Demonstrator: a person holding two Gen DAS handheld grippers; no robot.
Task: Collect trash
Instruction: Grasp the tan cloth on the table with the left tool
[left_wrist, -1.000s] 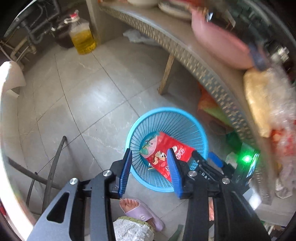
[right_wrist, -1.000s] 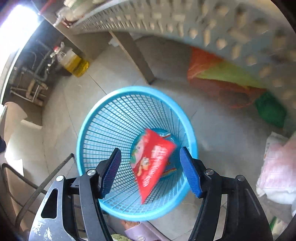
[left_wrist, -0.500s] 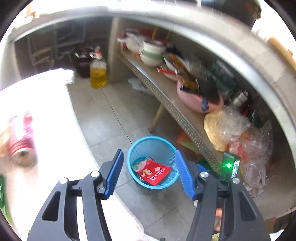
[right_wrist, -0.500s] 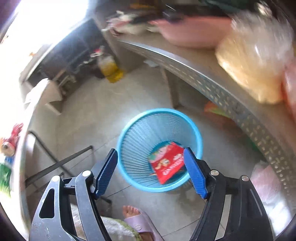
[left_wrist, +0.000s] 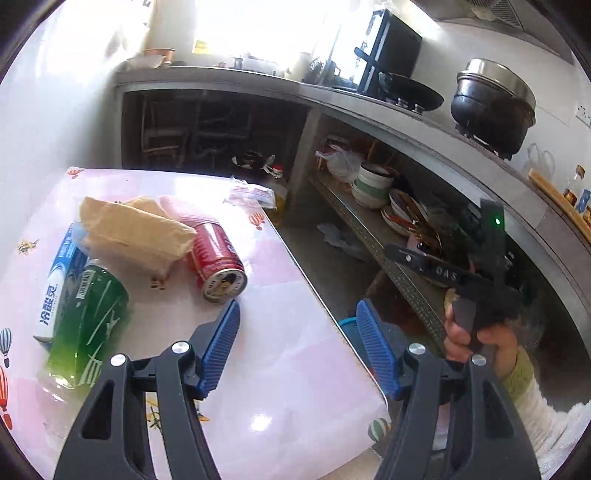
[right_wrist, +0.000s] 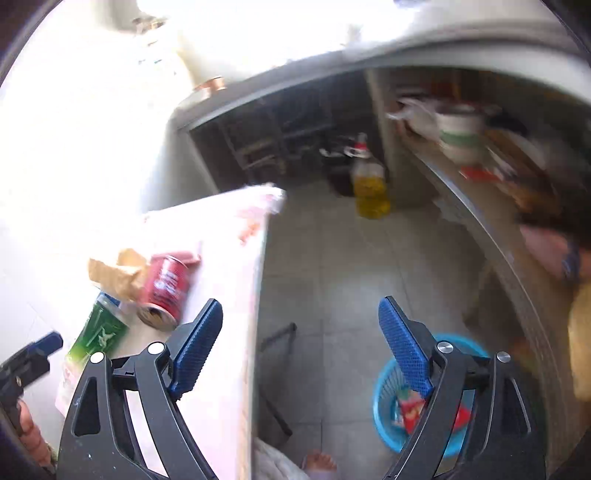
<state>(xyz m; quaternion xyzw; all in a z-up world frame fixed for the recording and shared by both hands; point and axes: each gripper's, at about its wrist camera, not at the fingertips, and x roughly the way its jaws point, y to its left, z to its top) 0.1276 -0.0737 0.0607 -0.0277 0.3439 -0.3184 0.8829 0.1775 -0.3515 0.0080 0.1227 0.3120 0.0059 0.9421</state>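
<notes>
On the pink table (left_wrist: 288, 369) lie a red can (left_wrist: 216, 260) on its side, a green bottle (left_wrist: 86, 317), a crumpled brown paper bag (left_wrist: 133, 229) and a blue-white box (left_wrist: 55, 291). My left gripper (left_wrist: 297, 349) is open and empty above the table's right edge, just in front of the can. My right gripper (right_wrist: 301, 347) is open and empty, over the floor beside the table (right_wrist: 229, 332). The can (right_wrist: 164, 290), the bottle (right_wrist: 99, 332) and the bag (right_wrist: 114, 275) lie to its left. The blue trash basket (right_wrist: 388, 398) on the floor holds a red snack packet (right_wrist: 410, 410).
A long counter with a shelf of bowls (left_wrist: 373, 184) runs along the right. A bottle of yellow oil (right_wrist: 369, 188) stands on the tiled floor at the back. A plastic wrapper (left_wrist: 251, 194) lies at the table's far corner. A foot in a slipper (right_wrist: 319, 463) is below.
Both grippers have risen from over the basket and swung left toward the table. The red snack packet has dropped into the basket and lies there.
</notes>
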